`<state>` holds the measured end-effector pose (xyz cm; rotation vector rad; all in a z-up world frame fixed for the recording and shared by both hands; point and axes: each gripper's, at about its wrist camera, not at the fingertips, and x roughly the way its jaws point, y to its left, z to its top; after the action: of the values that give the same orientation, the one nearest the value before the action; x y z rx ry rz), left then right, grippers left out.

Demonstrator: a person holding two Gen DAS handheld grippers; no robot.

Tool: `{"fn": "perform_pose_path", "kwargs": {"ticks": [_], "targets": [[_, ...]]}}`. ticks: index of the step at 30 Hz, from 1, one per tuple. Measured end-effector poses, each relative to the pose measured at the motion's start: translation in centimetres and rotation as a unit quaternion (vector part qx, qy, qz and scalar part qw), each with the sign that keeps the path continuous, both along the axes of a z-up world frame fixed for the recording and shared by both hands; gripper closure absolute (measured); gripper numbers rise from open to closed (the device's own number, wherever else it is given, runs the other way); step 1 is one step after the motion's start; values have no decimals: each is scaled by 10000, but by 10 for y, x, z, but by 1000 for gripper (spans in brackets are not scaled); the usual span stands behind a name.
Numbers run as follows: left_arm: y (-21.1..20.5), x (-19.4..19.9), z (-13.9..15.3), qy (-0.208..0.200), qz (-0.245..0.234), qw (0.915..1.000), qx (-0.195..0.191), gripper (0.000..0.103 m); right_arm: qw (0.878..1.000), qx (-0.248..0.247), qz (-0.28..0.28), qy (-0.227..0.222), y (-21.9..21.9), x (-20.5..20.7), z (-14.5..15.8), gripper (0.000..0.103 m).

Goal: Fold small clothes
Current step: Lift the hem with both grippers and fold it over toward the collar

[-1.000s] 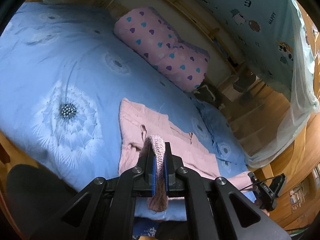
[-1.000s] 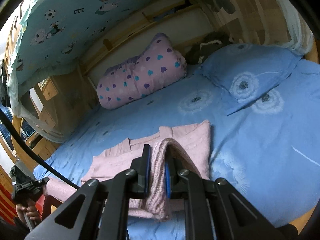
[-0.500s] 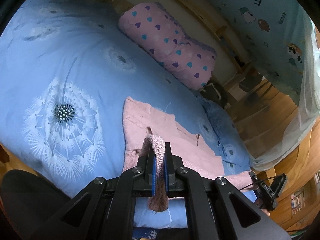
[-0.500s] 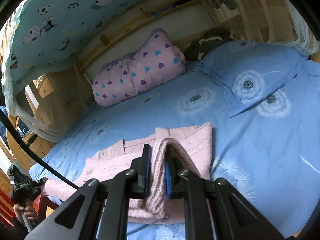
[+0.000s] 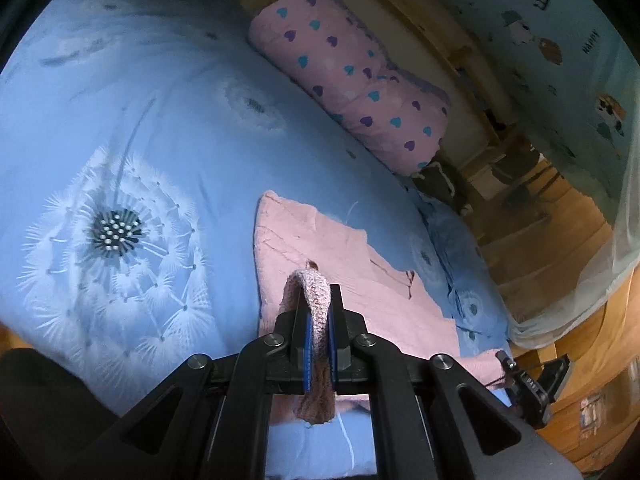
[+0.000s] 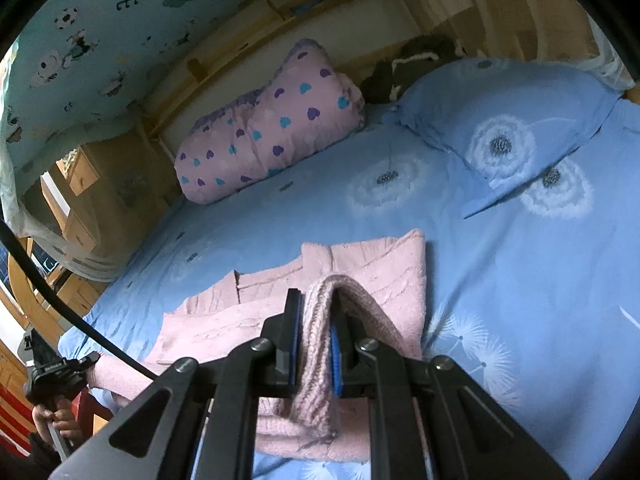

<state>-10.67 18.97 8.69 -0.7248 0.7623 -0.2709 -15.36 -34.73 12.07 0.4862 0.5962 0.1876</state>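
Note:
A small pink knit sweater [image 5: 332,248] lies partly folded on the blue bed cover, its far edge flat and a sleeve trailing to the near right. My left gripper [image 5: 317,304] is shut on a bunched ribbed edge of it, held just above the flat part. In the right wrist view the same pink sweater [image 6: 384,268] spreads out ahead, and my right gripper [image 6: 316,312] is shut on another thick ribbed fold of it, which hangs down between the blue pads [image 6: 335,356].
The blue dandelion-print bed cover [image 5: 132,152] stretches wide to the left and far side. A pink heart-print bundle [image 5: 352,76] lies at the far edge by the wooden headboard. A blue pillow [image 6: 504,120] sits far right. A hand holding the other gripper [image 6: 52,376] shows at lower left.
Both grippers have moved forward and lower over the bed, carrying the sweater's edge with them; the flat part of the sweater now sits closer under them. Both grips hold as before.

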Motion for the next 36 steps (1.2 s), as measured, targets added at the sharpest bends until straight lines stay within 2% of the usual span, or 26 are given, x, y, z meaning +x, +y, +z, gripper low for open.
{"fn": "perform_pose_path", "kwargs": {"ticks": [3,11,17,22,28,36], "targets": [[-2,15,-6,50,41,9999,-111,103,10000,32,31,59,-2,12,-8,91],[-15,53,-1,-30,20,9999,96,103,9998,-45,80,155,-9,48,-20,91],[-25,79,-3,1,-11,9996,269,103,9986,-368,312,210,-12,72,-21,91],[-27,98,-12,173,40,9996,219,103,9975,-516,443,206,-12,93,-20,91],[-34,116,-12,191,77,9985,503,103,9975,-510,413,268,-14,113,-22,91],[-35,131,-23,451,232,9959,746,103,9976,-439,488,215,-22,126,-21,91]]}}
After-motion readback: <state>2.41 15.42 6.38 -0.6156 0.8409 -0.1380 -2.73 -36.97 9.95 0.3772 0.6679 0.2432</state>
